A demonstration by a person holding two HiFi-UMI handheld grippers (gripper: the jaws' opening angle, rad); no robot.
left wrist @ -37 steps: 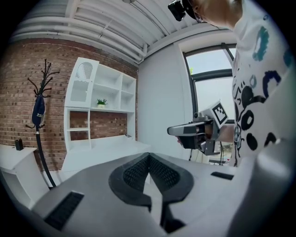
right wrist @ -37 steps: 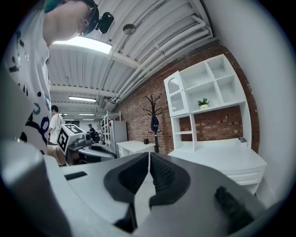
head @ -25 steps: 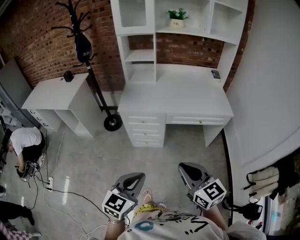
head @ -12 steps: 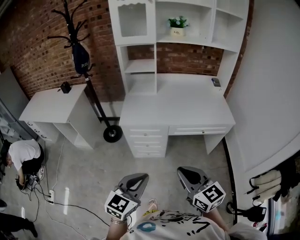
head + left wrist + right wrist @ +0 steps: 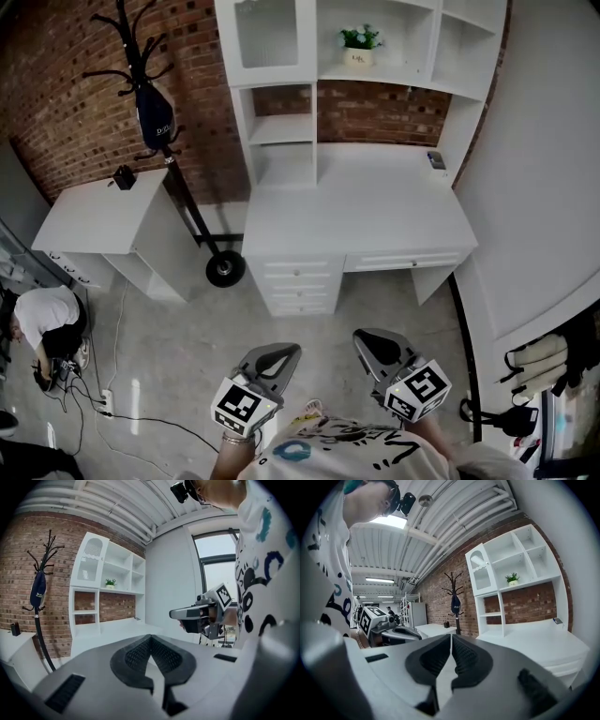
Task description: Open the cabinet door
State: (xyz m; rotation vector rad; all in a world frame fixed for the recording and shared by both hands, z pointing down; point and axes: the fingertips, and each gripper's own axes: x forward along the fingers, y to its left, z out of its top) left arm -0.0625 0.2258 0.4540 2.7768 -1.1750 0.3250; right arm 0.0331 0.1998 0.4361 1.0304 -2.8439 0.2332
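Down on the head view, the left tool (image 5: 281, 352) and the right tool (image 5: 367, 337) hang side by side over the floor (image 5: 187, 319), just ahead of the person's shirt. Both point toward the white worktop (image 5: 361, 211) and are well apart from it. The door (image 5: 265, 33) is a glazed panel in the upper left compartment of the hutch (image 5: 469, 103) above that worktop. It looks flush with its frame, so I take it to be closed. A plant (image 5: 358, 39) stands on the shelf beside it, and a coat stand (image 5: 150, 84) leans by the brick wall to the left. Along the left gripper view, the left tool's jaws are clenched tip to tip with nothing between them. The door (image 5: 89, 564), arched at the top, shows far ahead, high on the hutch's left side. Along the right gripper view, the right tool is clenched and empty in the same way. The door (image 5: 480, 573) sits high at the hutch's near corner, and its handle is too small to make out. By my reckoning, nothing of the job is done yet. Still left are closing the gap to the hutch, raising a tool to the door, releasing its jaws to take the handle, and swinging the panel out.
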